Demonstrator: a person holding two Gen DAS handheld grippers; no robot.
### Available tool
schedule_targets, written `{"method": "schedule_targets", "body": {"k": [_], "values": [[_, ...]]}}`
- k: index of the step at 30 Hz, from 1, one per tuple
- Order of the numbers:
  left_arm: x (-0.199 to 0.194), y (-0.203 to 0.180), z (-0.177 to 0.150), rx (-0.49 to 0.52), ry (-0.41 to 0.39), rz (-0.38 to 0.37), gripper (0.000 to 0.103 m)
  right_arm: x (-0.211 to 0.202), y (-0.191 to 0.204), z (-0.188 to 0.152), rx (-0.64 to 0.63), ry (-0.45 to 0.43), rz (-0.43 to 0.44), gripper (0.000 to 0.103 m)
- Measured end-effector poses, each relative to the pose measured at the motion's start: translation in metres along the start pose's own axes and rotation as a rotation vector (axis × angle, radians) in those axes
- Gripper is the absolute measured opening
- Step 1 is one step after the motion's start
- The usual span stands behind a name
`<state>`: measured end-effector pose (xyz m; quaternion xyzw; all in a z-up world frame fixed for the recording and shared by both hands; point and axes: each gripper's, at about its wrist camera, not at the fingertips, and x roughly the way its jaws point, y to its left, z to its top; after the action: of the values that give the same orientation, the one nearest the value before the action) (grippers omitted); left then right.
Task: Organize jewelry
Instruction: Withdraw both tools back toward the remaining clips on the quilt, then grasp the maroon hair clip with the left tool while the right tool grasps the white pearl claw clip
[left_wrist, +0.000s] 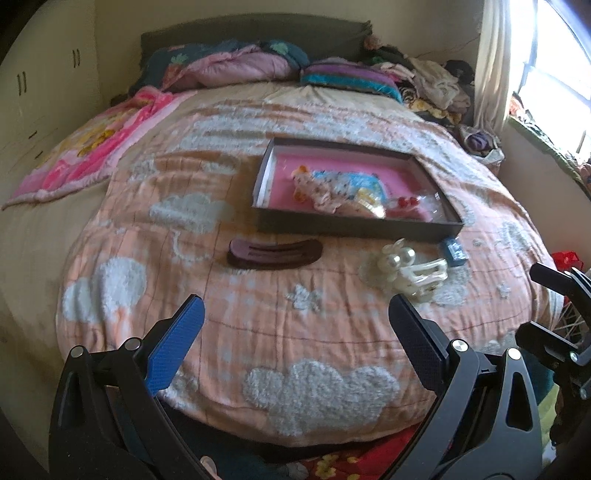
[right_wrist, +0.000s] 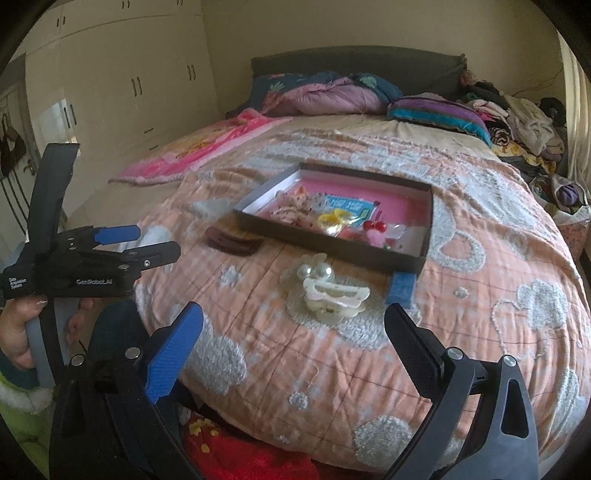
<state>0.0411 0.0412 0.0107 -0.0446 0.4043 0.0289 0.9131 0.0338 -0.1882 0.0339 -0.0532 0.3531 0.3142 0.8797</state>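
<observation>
Both hand-held grippers, left (left_wrist: 295, 325) and right (right_wrist: 293, 328), hang wide and empty. Loose clips (right_wrist: 334, 293) lie just beside the tray (right_wrist: 328, 243), probably awaiting sorting into it.

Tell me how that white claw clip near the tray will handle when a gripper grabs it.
The white claw clip looks like hard, glossy plastic, so it is probably stiff and somewhat slippery. Its open, toothed shape suggests it is light, and it may tilt or sink on the soft quilt when pushed.
</observation>
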Motion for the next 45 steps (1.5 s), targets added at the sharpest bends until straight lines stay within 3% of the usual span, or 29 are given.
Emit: {"method": "schedule_targets", "body": {"k": [15,19,27,33,37,40,42,45], "values": [[0.065,0.014,0.007,-0.042,0.097,-0.019,0.093,0.044,-0.011,-0.007,0.03,0.096,-0.004,0.098],[0.082,-0.002,0.016,0.048,0.091,0.0,0.093,0.048,-0.019,-0.008,0.051,0.107,-0.01,0.098],[0.125,-0.022,0.025,0.314,0.112,0.17,0.093,0.058,-0.035,-0.01,0.106,0.133,-0.024,0.098],[0.14,-0.026,0.025,0.39,0.112,0.181,0.092,0.079,-0.04,-0.01,0.12,0.167,-0.034,0.098],[0.145,-0.026,0.026,0.381,0.109,0.141,0.081,0.1,-0.04,-0.008,0.137,0.188,-0.031,0.098],[0.147,-0.025,0.028,0.365,0.11,0.087,0.063,0.115,-0.041,-0.005,0.122,0.191,-0.062,0.098],[0.148,-0.023,0.031,0.34,0.116,0.038,0.045,0.125,-0.042,-0.004,0.11,0.195,-0.086,0.098],[0.15,-0.021,0.033,0.322,0.12,0.001,0.04,0.136,-0.045,-0.003,0.111,0.196,-0.101,0.097]]}}
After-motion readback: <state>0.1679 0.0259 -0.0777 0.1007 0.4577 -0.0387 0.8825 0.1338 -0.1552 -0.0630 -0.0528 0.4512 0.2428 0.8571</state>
